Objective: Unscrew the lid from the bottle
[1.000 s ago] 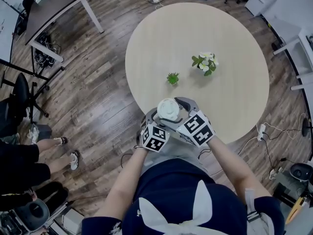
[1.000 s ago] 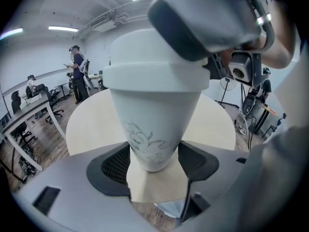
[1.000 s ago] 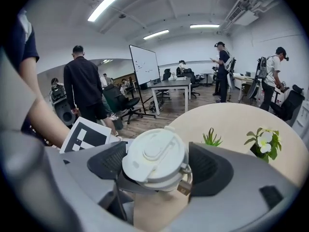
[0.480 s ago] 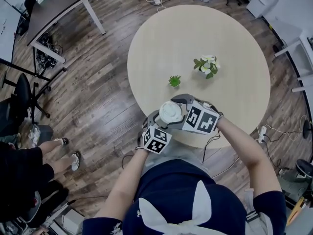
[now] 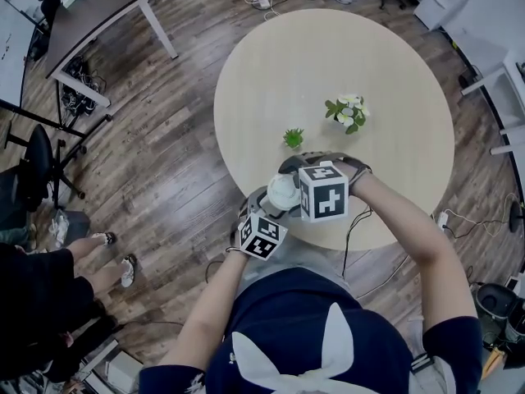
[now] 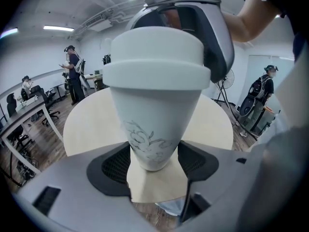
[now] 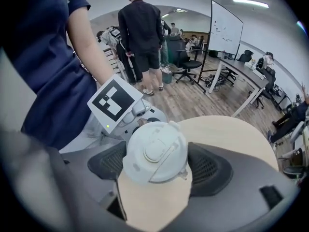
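Note:
A white bottle (image 6: 154, 124) with a faint line drawing stands upright over the near edge of the round table (image 5: 394, 80). My left gripper (image 6: 153, 163) is shut on its narrow lower body, both pads pressing on it. From above, my right gripper (image 7: 157, 166) points steeply down and is shut on the white lid (image 7: 155, 151), a pad on each side. In the head view the lid (image 5: 283, 191) shows between the left gripper (image 5: 264, 203) and the right gripper (image 5: 289, 179). The bottle's body is hidden there.
Two small potted plants (image 5: 293, 137) (image 5: 347, 110) stand on the table beyond the bottle. A desk (image 5: 90, 6) and an office chair (image 5: 33, 162) are at the far left. A person's feet (image 5: 107, 253) are on the wooden floor at the left, and cables lie around the table.
My right gripper has rolled around the lid, its marker cube swinging from the right side to face up. The left gripper and the bottle have kept still.

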